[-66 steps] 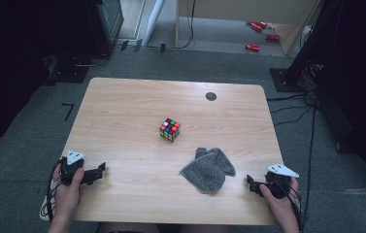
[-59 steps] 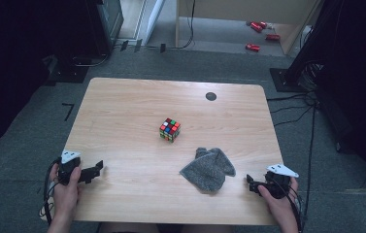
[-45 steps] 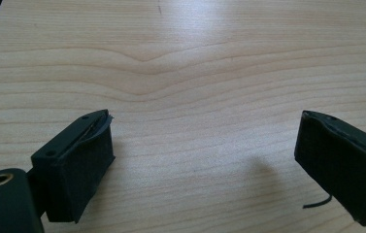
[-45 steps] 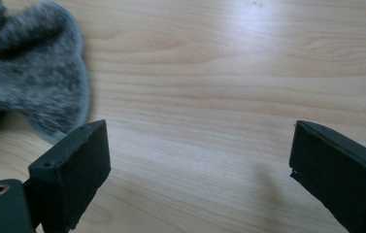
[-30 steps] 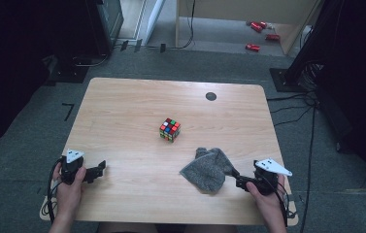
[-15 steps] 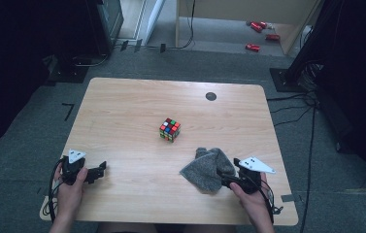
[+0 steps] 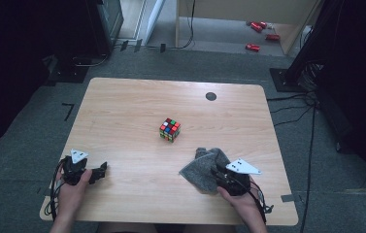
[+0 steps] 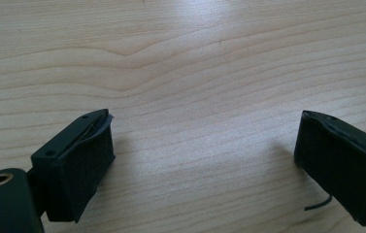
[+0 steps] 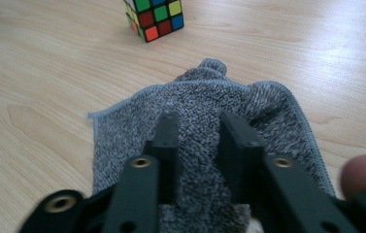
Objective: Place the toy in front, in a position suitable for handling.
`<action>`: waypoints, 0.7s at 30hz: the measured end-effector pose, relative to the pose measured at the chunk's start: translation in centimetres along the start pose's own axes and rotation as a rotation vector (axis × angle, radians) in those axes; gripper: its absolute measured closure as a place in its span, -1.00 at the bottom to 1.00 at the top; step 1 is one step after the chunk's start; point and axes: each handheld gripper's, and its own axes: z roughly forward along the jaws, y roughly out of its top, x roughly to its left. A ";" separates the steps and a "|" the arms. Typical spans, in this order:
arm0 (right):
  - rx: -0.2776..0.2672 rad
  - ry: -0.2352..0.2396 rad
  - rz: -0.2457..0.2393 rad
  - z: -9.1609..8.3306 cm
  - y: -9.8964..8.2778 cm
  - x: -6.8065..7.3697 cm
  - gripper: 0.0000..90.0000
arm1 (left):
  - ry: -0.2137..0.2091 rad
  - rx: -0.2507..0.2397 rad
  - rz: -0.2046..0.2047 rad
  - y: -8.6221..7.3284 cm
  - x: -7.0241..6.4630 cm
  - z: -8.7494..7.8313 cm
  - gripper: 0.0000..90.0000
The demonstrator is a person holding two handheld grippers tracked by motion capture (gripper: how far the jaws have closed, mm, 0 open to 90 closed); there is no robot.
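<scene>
Right claw [image 9: 197, 126] pressed down onto the grey cloth [image 9: 195, 102], jaws just drawn in and now pinching a ridge of terry between the pads [image 9: 168, 131]; same grip seen from above [image 7: 219, 171] at the cloth's near edge [image 7: 201, 167]. Cloth lying crumpled on the desk [image 7: 137, 126] directly under and ahead of that claw, stitched hem curving round the far side, one corner bunched up beyond the tips. Likely light, limp and soft: no stiffness to carry its own shape, so bound to drape and trail once lifted. Pile looks grippy rather than slick, nothing fragile about it. Best hold judged to be a raised fold or the hemmed edge, where enough thickness gathers between the pads; a flat single layer would slip out. Further ahead and left of the tips, well apart from the cloth, a colour puzzle cube [image 9: 154, 17]. Left claw [image 8: 205, 160] spread wide over bare wood, gripping nothing, resting far to the side [image 7: 95, 172].
</scene>
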 end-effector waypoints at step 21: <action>0.103 -0.023 -0.024 1.9 -1.1 0.4 -0.12 | 0.000 0.000 0.003 0.0 0.0 0.0 -0.84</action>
